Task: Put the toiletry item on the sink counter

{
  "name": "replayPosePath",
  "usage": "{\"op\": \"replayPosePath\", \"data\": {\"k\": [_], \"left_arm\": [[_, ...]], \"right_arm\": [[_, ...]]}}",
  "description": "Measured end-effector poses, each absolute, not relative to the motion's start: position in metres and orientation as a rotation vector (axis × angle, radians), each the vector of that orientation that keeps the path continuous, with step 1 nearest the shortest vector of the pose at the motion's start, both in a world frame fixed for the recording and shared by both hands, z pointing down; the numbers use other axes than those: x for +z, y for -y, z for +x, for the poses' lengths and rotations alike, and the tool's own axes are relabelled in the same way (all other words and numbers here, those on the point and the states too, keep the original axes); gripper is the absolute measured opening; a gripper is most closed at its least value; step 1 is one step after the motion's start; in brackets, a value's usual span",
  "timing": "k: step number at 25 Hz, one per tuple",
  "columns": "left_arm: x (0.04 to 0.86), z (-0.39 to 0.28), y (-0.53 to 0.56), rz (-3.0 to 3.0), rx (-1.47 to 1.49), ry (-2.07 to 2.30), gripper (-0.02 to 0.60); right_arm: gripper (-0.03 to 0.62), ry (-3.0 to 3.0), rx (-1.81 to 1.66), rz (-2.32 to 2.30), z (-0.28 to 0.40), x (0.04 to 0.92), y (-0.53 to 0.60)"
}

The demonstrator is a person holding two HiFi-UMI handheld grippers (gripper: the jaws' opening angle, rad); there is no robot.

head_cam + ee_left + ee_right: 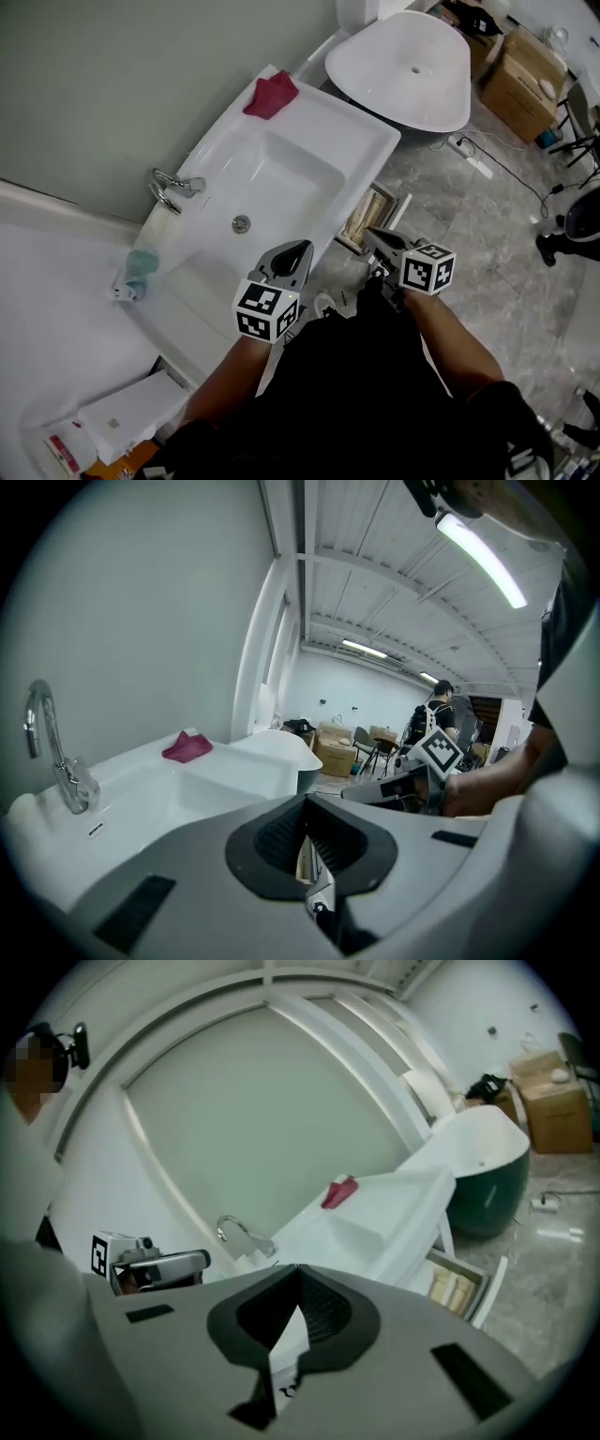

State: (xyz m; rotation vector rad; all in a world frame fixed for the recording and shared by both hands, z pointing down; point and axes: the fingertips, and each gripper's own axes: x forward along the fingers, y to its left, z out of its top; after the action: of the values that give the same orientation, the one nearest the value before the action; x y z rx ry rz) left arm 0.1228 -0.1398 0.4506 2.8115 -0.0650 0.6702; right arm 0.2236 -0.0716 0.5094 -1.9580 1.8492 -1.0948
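A teal and white toiletry item lies on the white sink counter, at its near left end beside the chrome faucet. My left gripper hovers over the counter's front edge, jaws together with nothing held. To its right, my right gripper is above the floor by the open drawer, shut and empty. In the left gripper view the jaws meet, facing along the basin. The right gripper view shows its jaws closed, the counter beyond them.
A red cloth rests on the counter's far end. Past it stands a white bathtub, with cardboard boxes and cables on the marble floor. White boxes lie at the lower left. A wall runs behind the sink.
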Motion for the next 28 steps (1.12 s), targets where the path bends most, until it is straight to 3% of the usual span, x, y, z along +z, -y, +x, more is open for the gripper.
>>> {"op": "replayPosePath", "data": {"k": [11,20,28], "left_arm": [[0.410,0.068,0.156,2.836,0.524,0.345,0.003],[0.408,0.022,0.149,2.695,0.451,0.757,0.003],[0.412,0.014,0.090,2.605,0.446,0.960,0.003]], "right_arm": [[0.006,-2.430,-0.682,-1.826,0.145,0.414,0.128],[0.003,-2.783,-0.641,-1.487,0.099,0.414,0.118],[0.003,-2.941,-0.687,-1.341,0.103,0.430,0.066]]}}
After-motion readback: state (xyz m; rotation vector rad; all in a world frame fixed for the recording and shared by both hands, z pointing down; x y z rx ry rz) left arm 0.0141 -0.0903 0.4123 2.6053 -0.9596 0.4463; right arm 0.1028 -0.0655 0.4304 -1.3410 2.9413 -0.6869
